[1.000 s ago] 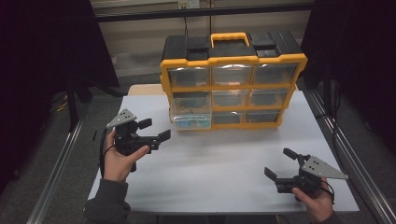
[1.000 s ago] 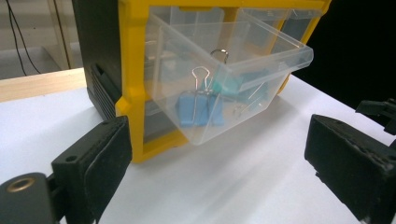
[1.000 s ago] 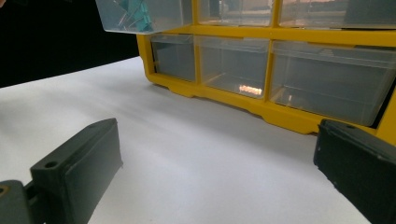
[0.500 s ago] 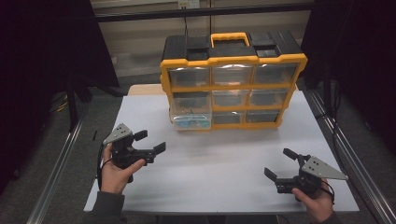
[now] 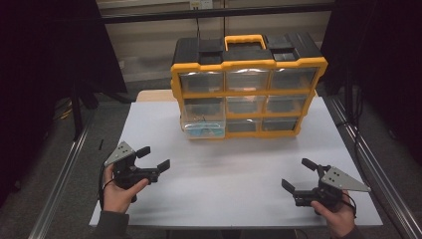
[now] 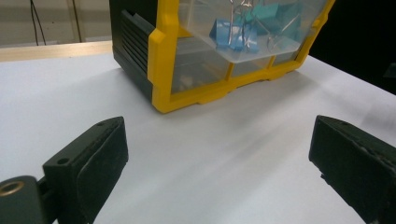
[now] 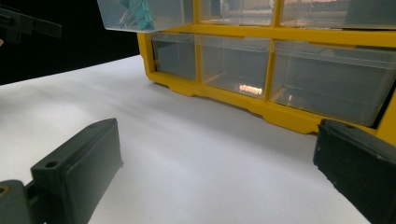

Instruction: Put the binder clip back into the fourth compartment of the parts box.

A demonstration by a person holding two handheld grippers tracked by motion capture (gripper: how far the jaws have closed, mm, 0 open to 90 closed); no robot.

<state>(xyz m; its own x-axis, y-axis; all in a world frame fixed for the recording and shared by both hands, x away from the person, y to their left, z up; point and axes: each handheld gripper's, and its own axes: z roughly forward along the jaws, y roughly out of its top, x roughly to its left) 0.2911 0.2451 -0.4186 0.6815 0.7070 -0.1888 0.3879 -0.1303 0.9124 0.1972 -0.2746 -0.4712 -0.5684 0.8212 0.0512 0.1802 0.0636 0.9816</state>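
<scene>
A yellow and black drawer organizer [image 5: 249, 92] stands at the back of the white table [image 5: 234, 169]. Its left drawer [image 5: 203, 127] in the middle row is pulled out and holds blue binder clips [image 6: 243, 28] with wire handles. My left gripper [image 5: 154, 157] is low over the table's near left, well in front of that drawer. Its jaws have just been opening and stand open with nothing between them [image 6: 219, 158]. My right gripper [image 5: 295, 173] rests at the near right, open and empty, facing the organizer's bottom row [image 7: 233, 60].
The other clear drawers look closed; a small bright item lies in a bottom drawer [image 7: 251, 88]. Metal rails [image 5: 59, 199] run along both sides of the table. Bare white tabletop lies between the two grippers.
My left hand has come down and back toward the table's near left edge, away from the pulled-out drawer. The right hand has stayed where it was.
</scene>
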